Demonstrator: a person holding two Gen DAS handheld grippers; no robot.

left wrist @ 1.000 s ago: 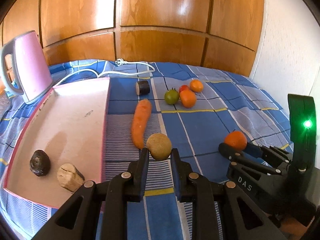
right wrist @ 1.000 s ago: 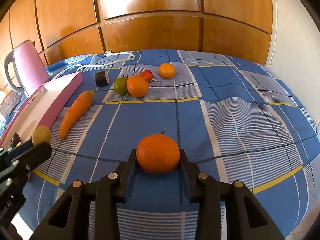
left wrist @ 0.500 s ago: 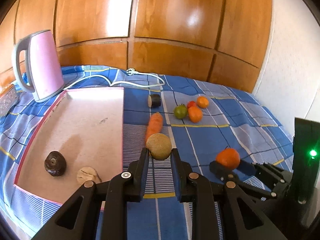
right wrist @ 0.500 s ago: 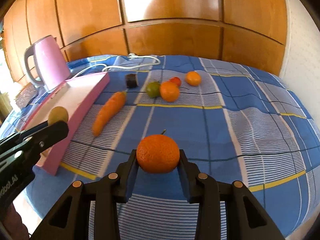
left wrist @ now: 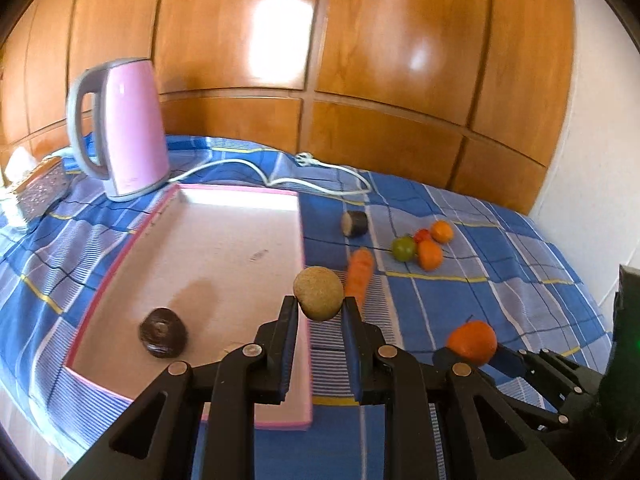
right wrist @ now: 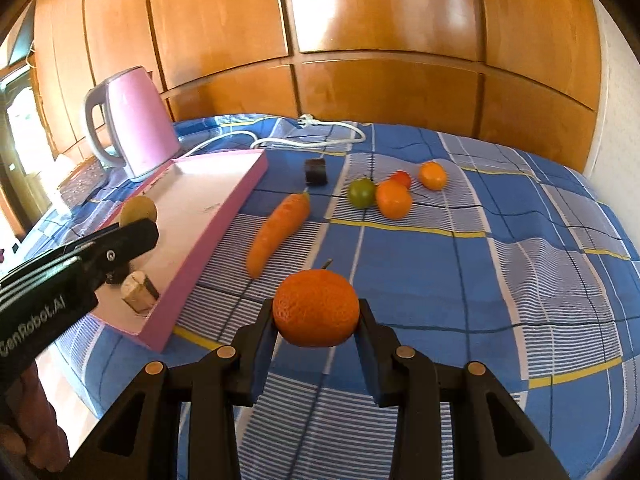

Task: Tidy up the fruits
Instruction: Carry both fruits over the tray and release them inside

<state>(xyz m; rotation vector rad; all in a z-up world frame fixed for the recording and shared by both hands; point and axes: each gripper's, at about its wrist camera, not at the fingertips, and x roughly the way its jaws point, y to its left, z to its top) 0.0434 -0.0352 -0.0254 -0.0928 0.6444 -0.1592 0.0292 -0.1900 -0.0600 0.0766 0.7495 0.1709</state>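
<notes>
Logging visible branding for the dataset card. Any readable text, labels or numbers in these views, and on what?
"GenRobot.AI": white lettering along the side of the left gripper, seen in the right wrist view; its first letter is partly cut off.
Small dark mark on the pink tray floor: too small to read.
Nothing else readable.

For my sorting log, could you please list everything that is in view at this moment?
tray: 1, pink, left on the cloth
dark fruit: 1, in the tray
cut piece: 1, pale, in the tray
kettle: 1, pink, behind the tray
cable: 1, white, at the back
carrot: 1, orange, beside the tray
dark stub: 1, beyond the carrot
far cluster: 2 orange, 1 green, 1 red
kiwi: 1, brown, held
mandarin: 1, orange, held
left gripper: shut on the kiwi
right gripper: shut on the mandarin
</notes>
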